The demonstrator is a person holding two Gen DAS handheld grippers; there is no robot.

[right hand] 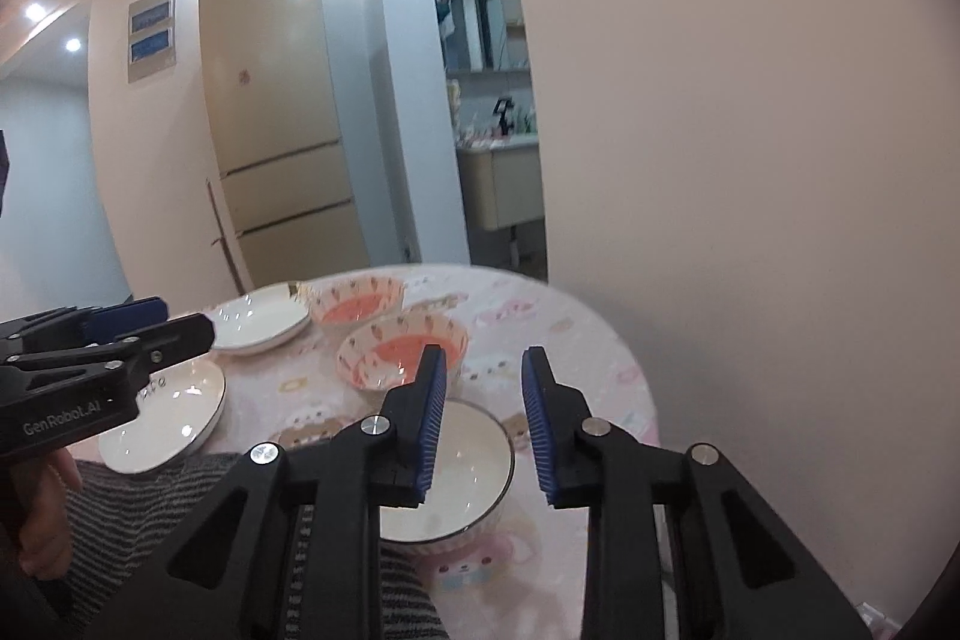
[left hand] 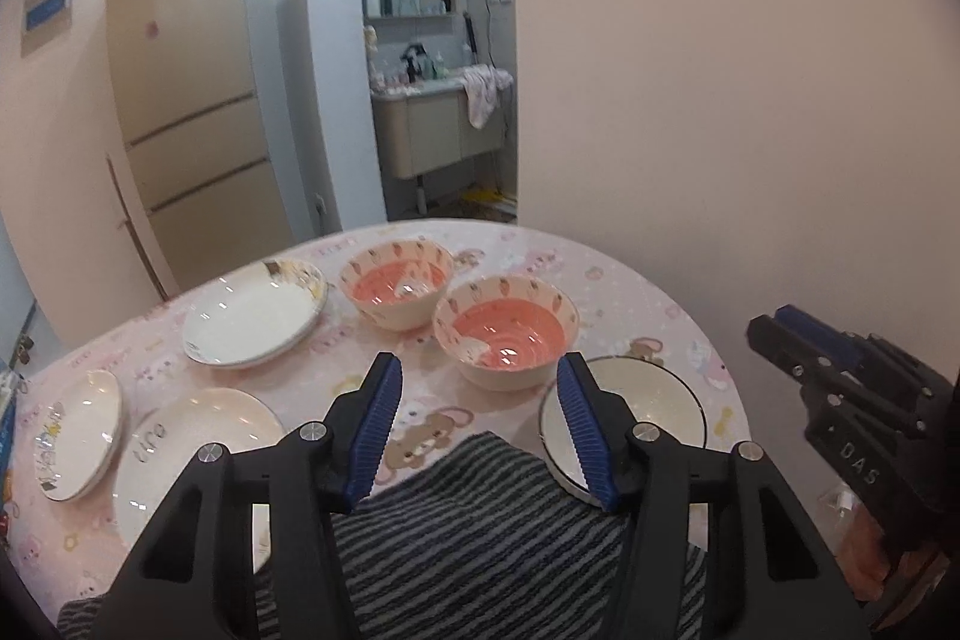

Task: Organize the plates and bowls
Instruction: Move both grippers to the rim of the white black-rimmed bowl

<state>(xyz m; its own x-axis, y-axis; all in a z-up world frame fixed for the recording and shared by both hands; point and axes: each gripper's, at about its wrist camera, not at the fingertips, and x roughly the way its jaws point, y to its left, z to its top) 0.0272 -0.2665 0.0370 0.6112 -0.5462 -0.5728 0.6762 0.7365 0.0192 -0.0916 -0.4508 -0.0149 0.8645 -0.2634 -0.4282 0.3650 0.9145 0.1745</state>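
Left wrist view: left gripper [left hand: 478, 370] half-wide, nothing between the pads, over the striped cloth [left hand: 480, 532]. Two pink bowls [left hand: 509, 334] at 12 on the table [left hand: 630, 292]; three plates [left hand: 255, 316] from 9 to 11, the far-left one only visible here. Right wrist view: right gripper [right hand: 483, 370] narrow, empty, above the white bowl [right hand: 474, 436], the ceiling lights only here.

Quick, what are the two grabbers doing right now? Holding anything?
Left gripper: open, holding nothing.
Right gripper: open, holding nothing, above the white bowl.
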